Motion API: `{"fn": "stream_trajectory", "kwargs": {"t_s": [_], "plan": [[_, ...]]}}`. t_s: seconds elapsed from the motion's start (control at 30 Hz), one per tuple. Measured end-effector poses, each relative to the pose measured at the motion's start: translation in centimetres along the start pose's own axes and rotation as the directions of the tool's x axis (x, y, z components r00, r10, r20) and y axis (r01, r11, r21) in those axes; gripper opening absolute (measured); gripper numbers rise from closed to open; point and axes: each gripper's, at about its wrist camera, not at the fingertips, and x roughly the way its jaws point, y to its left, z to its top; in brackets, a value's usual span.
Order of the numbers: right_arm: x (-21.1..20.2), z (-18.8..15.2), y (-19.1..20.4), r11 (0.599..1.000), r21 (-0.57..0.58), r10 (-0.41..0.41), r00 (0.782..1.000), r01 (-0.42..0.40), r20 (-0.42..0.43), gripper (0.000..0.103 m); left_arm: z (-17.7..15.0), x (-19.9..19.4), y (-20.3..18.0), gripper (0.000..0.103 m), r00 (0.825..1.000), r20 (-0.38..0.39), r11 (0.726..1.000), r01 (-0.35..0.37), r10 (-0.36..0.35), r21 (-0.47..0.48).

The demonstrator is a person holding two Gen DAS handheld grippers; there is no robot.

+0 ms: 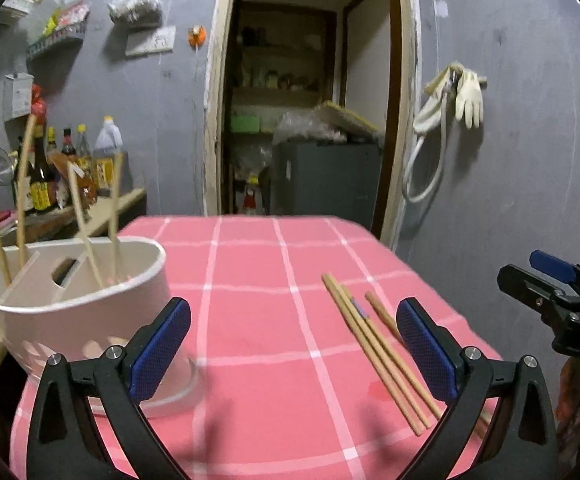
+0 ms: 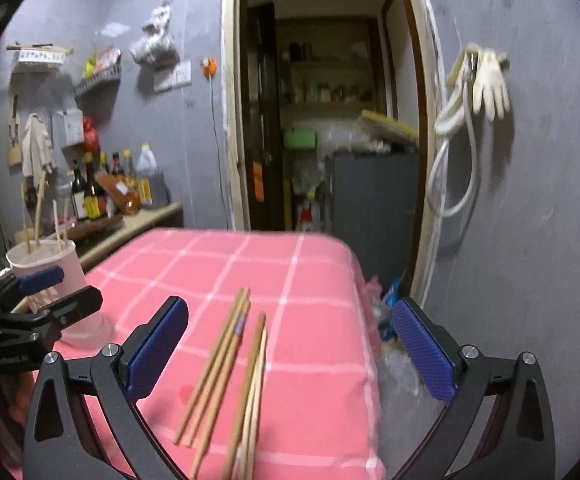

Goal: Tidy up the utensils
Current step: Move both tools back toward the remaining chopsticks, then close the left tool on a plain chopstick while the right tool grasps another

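A table under a pink checked cloth [image 1: 257, 320] fills the lower part of both wrist views, set in front of a grey wall with an open doorway [image 1: 310, 100] into a storeroom. A pale pair of rubber gloves [image 1: 468, 94] hangs on the wall right of the doorway, and bottles [image 1: 69, 160] stand on a counter to the left. On the table's left side stands a white utensil holder [image 1: 69, 304] with an inner divider; four chopsticks lean upright in it, two on each side of the divider. The left gripper [image 1: 294, 344] hangs above the cloth with its blue-padded jaws spread wide and nothing between them, the holder just beside its left finger. The right gripper [image 2: 290, 352] is likewise wide open and empty-handed, above the table's right part, near the edge. Loose wooden chopsticks [image 2: 225, 372] lie flat on the cloth beneath and between the right gripper's fingers, roughly parallel in a close bunch, well apart from the holder; one of them carries a small purple band. Motion blur makes their exact number hard to tell.
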Motion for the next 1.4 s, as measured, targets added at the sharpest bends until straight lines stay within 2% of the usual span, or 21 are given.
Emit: {"fn": "stream_trajectory", "kwargs": {"t_s": [0.13, 0.27, 0.33, 0.5, 0.7, 0.77, 0.93, 1.1, 1.23, 1.4], "plan": [[1.8, -0.7, -0.9, 1.000, 0.027, 0.007, 0.995, -0.005, -0.100, 0.101, -0.8, 2.0, -0.1, 0.101, 0.995, -0.092, 0.999, 0.031, -0.032, -0.016], [3.3, -1.5, -1.4, 0.999, 0.030, 0.018, 0.983, -0.013, -0.182, 0.086, -1.1, 4.0, -0.3, 0.101, 0.983, -0.170, 0.998, 0.061, -0.064, -0.023], [3.8, -2.0, -1.6, 0.999, 0.040, 0.031, 0.977, -0.023, -0.210, 0.083, -1.2, 4.7, -0.3, 0.100, 0.979, -0.190, 0.997, 0.070, -0.073, -0.022], [5.0, -2.8, -1.9, 0.997, 0.052, 0.062, 0.958, -0.050, -0.279, 0.068, -1.5, 6.1, -0.4, 0.098, 0.966, -0.240, 0.995, 0.092, -0.097, -0.031], [6.2, -3.1, -1.4, 0.996, 0.031, 0.093, 0.934, -0.088, -0.344, 0.054, -1.5, 7.8, -0.9, 0.078, 0.941, -0.309, 0.990, 0.134, -0.140, -0.042], [6.7, -3.2, -1.1, 0.996, 0.022, 0.094, 0.926, -0.092, -0.367, 0.052, -1.6, 8.7, -1.2, 0.069, 0.926, -0.346, 0.988, 0.145, -0.151, -0.044], [7.5, -3.6, -1.0, 0.995, 0.014, 0.097, 0.907, -0.100, -0.410, 0.049, -2.0, 10.2, -1.5, 0.060, 0.900, -0.409, 0.988, 0.147, -0.152, -0.045], [8.1, -3.5, -0.8, 0.995, 0.015, 0.092, 0.901, -0.095, -0.423, 0.049, -2.0, 11.0, -2.1, 0.056, 0.896, -0.424, 0.991, 0.127, -0.128, -0.031], [8.5, -3.3, -0.9, 0.996, 0.011, 0.084, 0.898, -0.088, -0.431, 0.049, -1.9, 11.6, -2.5, 0.046, 0.897, -0.429, 0.994, 0.105, -0.105, -0.024], [9.2, -3.3, -0.8, 0.997, -0.007, 0.062, 0.891, -0.073, -0.450, 0.042, -1.7, 12.2, -2.7, 0.038, 0.893, -0.438, 0.994, 0.105, -0.099, -0.011]]}}
